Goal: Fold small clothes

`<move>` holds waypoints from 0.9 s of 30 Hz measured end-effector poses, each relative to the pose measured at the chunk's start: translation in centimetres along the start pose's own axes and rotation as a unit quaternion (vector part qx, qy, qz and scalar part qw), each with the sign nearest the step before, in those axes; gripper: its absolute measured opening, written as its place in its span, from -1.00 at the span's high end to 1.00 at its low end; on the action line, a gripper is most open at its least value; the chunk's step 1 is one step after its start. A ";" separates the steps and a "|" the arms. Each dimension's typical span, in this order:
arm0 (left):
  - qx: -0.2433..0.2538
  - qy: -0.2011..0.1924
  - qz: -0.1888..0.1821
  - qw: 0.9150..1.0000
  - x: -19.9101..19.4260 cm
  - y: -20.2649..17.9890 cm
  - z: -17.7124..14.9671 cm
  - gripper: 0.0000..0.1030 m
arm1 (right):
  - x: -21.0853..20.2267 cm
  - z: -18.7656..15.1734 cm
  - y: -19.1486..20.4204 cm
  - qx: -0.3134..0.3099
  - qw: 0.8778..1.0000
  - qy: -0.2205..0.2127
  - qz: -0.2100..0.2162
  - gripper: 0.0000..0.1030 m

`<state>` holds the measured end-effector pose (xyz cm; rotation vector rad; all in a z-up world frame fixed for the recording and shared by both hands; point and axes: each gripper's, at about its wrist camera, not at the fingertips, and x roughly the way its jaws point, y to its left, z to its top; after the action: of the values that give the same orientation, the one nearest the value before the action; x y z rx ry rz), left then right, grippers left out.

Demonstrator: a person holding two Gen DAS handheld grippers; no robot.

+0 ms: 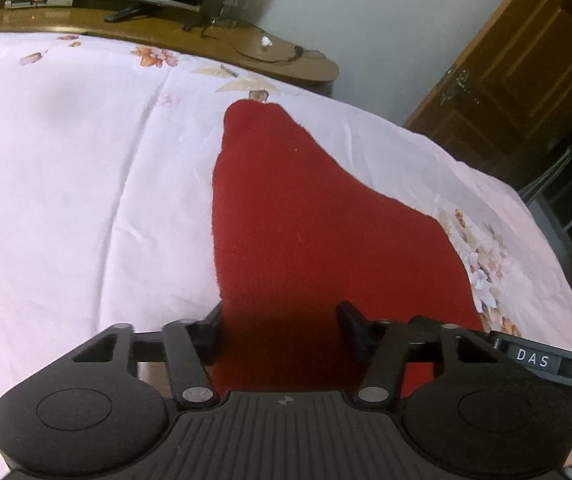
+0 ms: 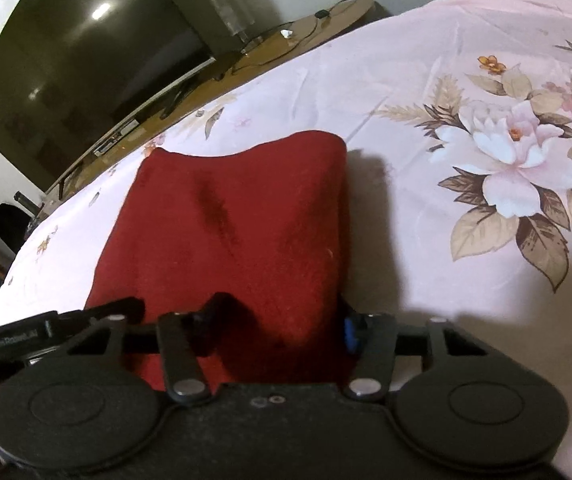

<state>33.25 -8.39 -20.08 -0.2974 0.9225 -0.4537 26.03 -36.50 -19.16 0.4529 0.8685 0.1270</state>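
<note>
Cloth: you have one dark red knitted garment [image 1: 318, 216], soft, light and floppy; it will sag and drag, not slide.
Place: it lies on the pale pink floral bedsheet [image 1: 85, 168], its near edge reaching between both claws.
Left gripper [image 1: 281, 320]: fingers spread wide over the near edge, pinching nothing.
Right gripper [image 2: 281, 316]: fingers apart; cloth bunches between them, though probably ungripped.
Hold: take the near corners.
Count: one garment, two grippers.
</note>
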 end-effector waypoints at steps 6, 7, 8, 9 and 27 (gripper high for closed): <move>0.016 -0.029 0.000 0.999 -1.8 -0.9 -0.1 0.19 | -1.4 0.0 0.5 0.011 0.999 -0.022 0.023 0.35; 0.013 -0.031 -0.002 0.999 -2.3 -0.9 0.0 0.20 | -1.6 -0.1 0.5 0.013 0.999 -0.025 0.028 0.36; 0.012 -0.033 -0.003 0.999 -2.7 -0.8 0.1 0.20 | -1.9 0.0 0.6 0.018 0.999 -0.028 0.037 0.36; 0.012 -0.036 -0.002 0.999 -3.2 -0.8 0.2 0.20 | -2.3 0.0 0.8 0.021 0.998 -0.031 0.046 0.36; 0.012 -0.071 0.041 0.997 -19.6 7.7 -3.1 0.20 | -5.7 -5.0 13.0 -0.004 0.989 -0.018 0.144 0.37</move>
<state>22.39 7.86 -11.59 -0.2660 0.7880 -0.3630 19.50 -24.84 -12.23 0.5692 0.7632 0.3867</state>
